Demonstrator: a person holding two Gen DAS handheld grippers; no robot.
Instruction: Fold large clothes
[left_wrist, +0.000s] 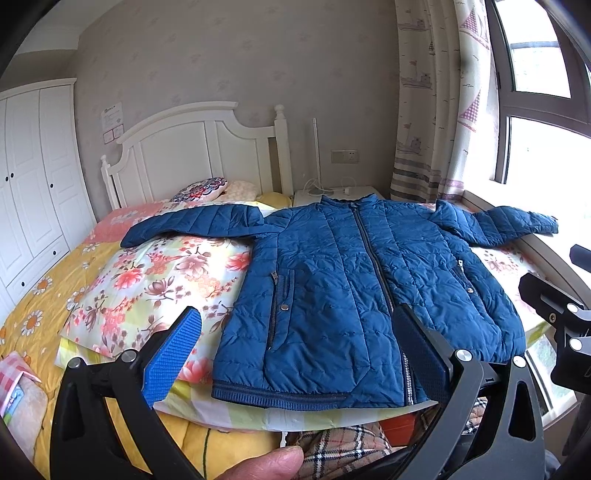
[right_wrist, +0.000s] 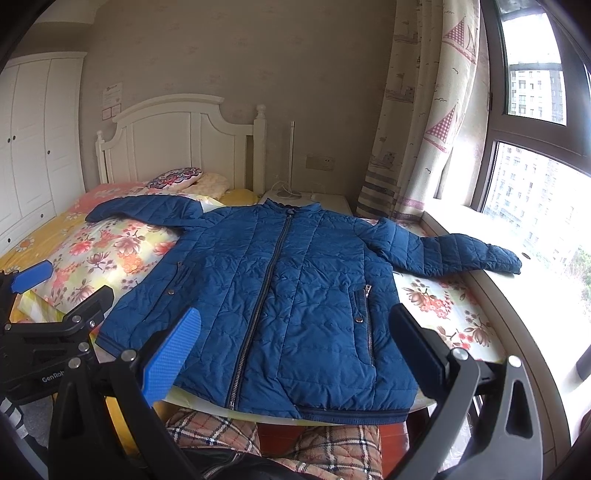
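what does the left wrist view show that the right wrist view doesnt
Only the left wrist view shows a thumb at its bottom edge, a pink checked item at the left, and the open left claw up close.

Only the right wrist view shows apartment buildings outside the window, and the open right claw up close.

Both show the blue jacket lying flat, zipped, sleeves spread, on the flowered bedding, with the white headboard and curtain behind.
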